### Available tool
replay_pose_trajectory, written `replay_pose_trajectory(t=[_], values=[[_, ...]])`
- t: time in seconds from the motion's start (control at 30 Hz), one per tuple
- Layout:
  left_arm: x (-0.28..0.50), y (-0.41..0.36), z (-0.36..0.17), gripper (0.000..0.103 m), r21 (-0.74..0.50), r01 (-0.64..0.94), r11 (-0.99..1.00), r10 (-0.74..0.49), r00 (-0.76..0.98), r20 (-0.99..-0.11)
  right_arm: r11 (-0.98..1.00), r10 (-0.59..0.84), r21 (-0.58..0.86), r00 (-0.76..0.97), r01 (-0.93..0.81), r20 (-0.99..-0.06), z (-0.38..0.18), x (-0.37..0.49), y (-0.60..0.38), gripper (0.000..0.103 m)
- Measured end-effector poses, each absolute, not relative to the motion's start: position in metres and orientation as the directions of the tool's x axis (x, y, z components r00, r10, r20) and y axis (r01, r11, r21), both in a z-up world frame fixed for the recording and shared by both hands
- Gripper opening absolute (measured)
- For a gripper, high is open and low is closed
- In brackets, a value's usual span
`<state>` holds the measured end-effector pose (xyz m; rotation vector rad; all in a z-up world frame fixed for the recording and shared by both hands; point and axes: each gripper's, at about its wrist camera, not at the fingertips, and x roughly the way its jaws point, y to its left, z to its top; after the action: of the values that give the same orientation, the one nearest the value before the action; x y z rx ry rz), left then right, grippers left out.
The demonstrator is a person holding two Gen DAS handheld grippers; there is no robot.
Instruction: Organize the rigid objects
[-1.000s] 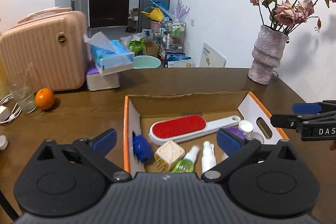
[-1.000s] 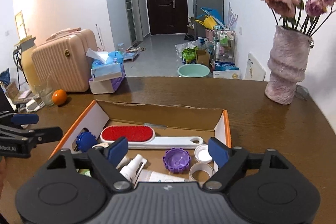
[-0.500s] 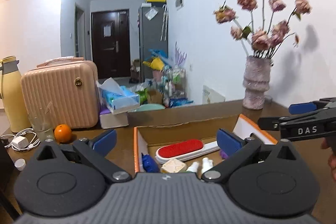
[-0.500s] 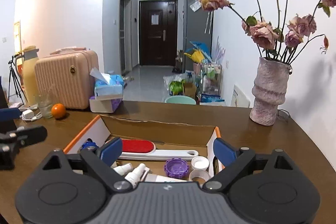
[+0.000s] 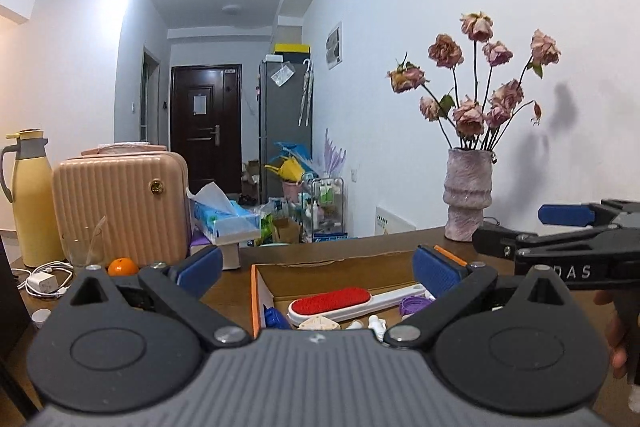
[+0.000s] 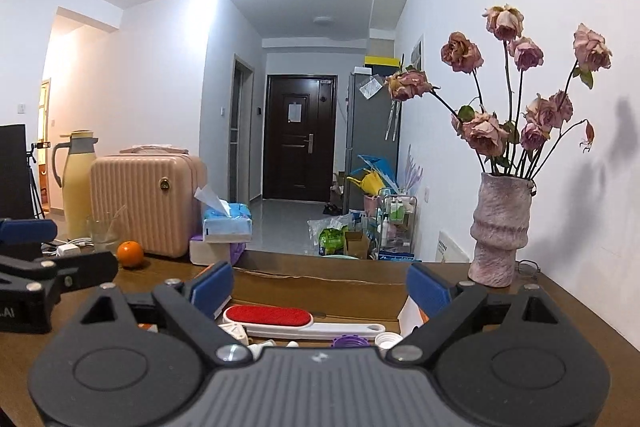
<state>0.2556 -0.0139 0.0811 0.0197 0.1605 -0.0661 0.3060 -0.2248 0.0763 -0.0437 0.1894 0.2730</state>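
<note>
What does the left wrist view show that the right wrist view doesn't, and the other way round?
Only the left wrist view: a small white cap on the table's near left, and the blue item in the box.

Only the right wrist view: a tripod and a dark screen at far left.

Both: the red lint brush in the cardboard box, the vase, the orange, and both grippers open and empty.

Brown wooden table (image 6: 568,311), cardboard box (image 5: 340,273), vase (image 6: 500,231), orange (image 6: 130,253), pink case (image 6: 144,203), yellow flask (image 5: 34,199)

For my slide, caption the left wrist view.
Open left gripper above a cardboard box holding a red lint brush.
</note>
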Motion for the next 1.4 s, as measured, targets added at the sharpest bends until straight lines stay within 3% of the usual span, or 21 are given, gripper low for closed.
replay_pose_trajectory(t=[0.17, 0.23, 0.47, 0.7, 0.8, 0.97, 1.4], values=[[0.246, 0.003, 0.078, 0.103, -0.03, 0.075, 0.997, -0.079, 0.984, -0.161, 0.965, 0.252, -0.027, 0.953, -0.26, -0.168, 0.073, 0.287, -0.222, 0.095], [0.237, 0.012, 0.075, 0.103, -0.039, 0.07, 0.997, -0.075, 0.984, -0.163, 0.967, 0.245, -0.034, 0.96, -0.252, -0.139, 0.068, 0.27, -0.224, 0.103], [0.183, 0.021, 0.062, 0.103, 0.001, 0.124, 0.992, -0.122, 0.975, -0.188, 0.975, 0.184, -0.107, 0.977, -0.196, -0.111, 0.047, 0.197, -0.222, 0.103], [0.1, 0.016, 0.021, 0.103, 0.098, 0.116, 0.988, -0.1, 0.983, -0.155, 0.99, 0.1, -0.081, 0.983, -0.114, -0.156, 0.015, 0.121, -0.214, 0.103], [0.057, 0.019, 0.005, 0.103, 0.085, 0.134, 0.987, -0.121, 0.982, -0.147, 0.988, 0.105, -0.088, 0.974, -0.125, -0.203, 0.004, 0.087, -0.205, 0.103], [0.016, 0.02, -0.008, 0.103, 0.091, 0.093, 0.991, -0.076, 0.982, -0.175, 0.982, 0.093, -0.148, 0.979, -0.121, -0.184, 0.0, 0.032, -0.184, 0.103], [0.005, 0.022, -0.008, 0.103, 0.008, 0.102, 0.995, -0.098, 0.975, -0.199, 0.982, 0.138, -0.105, 0.974, -0.159, -0.179, 0.006, 0.002, -0.18, 0.103]])
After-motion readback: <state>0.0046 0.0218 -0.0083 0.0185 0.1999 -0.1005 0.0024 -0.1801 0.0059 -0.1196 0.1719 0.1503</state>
